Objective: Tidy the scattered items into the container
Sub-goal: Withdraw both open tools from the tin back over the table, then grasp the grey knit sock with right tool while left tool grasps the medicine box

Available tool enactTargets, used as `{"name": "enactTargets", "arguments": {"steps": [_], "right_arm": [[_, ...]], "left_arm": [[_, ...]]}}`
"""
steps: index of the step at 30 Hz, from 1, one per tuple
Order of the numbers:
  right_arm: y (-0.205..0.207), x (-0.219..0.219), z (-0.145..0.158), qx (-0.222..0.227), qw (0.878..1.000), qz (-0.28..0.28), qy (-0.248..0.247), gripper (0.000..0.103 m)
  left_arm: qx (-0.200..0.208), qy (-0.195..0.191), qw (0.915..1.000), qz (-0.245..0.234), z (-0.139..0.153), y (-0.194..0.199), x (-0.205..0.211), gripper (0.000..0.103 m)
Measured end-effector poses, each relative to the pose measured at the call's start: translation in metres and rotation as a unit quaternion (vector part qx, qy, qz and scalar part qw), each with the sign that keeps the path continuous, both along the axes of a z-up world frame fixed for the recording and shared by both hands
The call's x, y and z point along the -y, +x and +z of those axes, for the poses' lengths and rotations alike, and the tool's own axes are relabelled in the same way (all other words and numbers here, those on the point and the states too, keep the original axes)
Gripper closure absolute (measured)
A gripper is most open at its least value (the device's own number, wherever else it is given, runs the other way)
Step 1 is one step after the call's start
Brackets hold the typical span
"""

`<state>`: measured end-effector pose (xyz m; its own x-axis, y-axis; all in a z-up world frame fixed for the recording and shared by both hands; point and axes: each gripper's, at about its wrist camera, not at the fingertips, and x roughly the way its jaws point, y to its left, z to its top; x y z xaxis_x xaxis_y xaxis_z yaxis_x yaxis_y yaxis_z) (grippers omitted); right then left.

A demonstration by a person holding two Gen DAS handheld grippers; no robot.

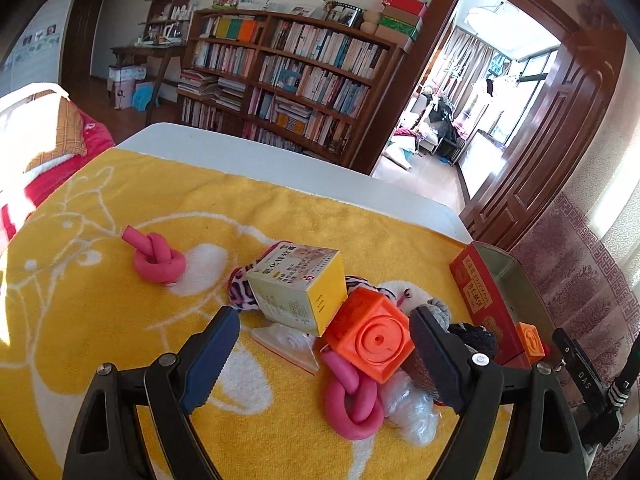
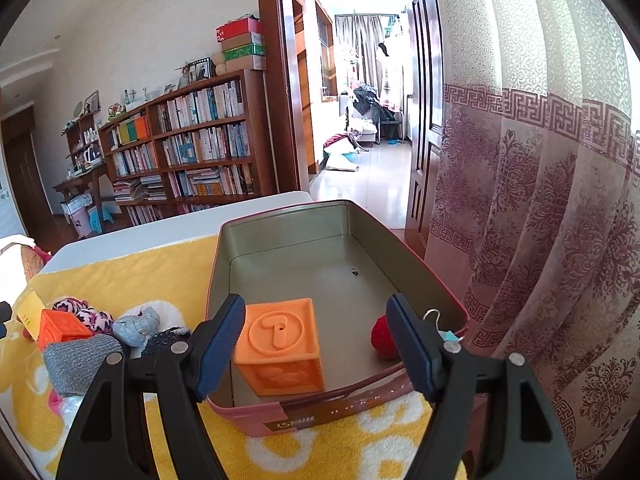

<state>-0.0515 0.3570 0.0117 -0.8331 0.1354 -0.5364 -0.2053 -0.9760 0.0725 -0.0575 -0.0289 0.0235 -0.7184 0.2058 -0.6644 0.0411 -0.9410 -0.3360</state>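
Fingers point(image 1: 228, 360) released both sides; tin point(image 2: 424, 276) rim at towel point(image 2: 140, 264) edge.

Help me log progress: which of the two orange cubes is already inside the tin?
The orange cube with the raised 1, standing in the tin between the open right gripper fingers. The other orange cube lies on the yellow towel among the clutter.

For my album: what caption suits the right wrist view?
Open right claw over a red metal tin holding an orange numbered cube.
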Motion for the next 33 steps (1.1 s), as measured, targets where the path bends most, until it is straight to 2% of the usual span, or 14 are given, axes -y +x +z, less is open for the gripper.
{"name": "enactTargets", "arguments": {"steps": [3,7,13,17,22,26,33], "right_arm": [[0.002,0.005,0.008,0.007,0.999,0.010,-0.030,0.026],[0.004,0.028,0.021,0.006,0.996,0.044,-0.072,0.023],[0.009,0.077,0.038,-0.008,0.989,0.111,-0.095,0.022],[0.008,0.105,0.033,-0.005,0.983,0.148,-0.106,0.021],[0.005,0.128,0.003,0.028,0.975,0.183,-0.123,0.021],[0.005,0.142,-0.013,0.050,0.972,0.205,-0.107,0.021],[0.001,0.164,-0.016,0.057,0.973,0.212,-0.064,0.021]], "left_arm": [[0.003,-0.008,0.9997,0.022,-0.004,0.004,0.022,0.014],[0.016,0.004,0.9982,0.058,-0.016,0.004,0.053,0.014],[0.030,0.025,0.9955,0.086,-0.029,0.003,0.077,0.014],[0.035,0.025,0.9955,0.084,-0.032,-0.001,0.077,0.014],[0.043,0.026,0.9940,0.097,-0.037,-0.002,0.082,0.014],[0.053,0.033,0.9919,0.111,-0.043,-0.003,0.088,0.014],[0.062,0.025,0.9914,0.113,-0.049,-0.006,0.088,0.014]]}}
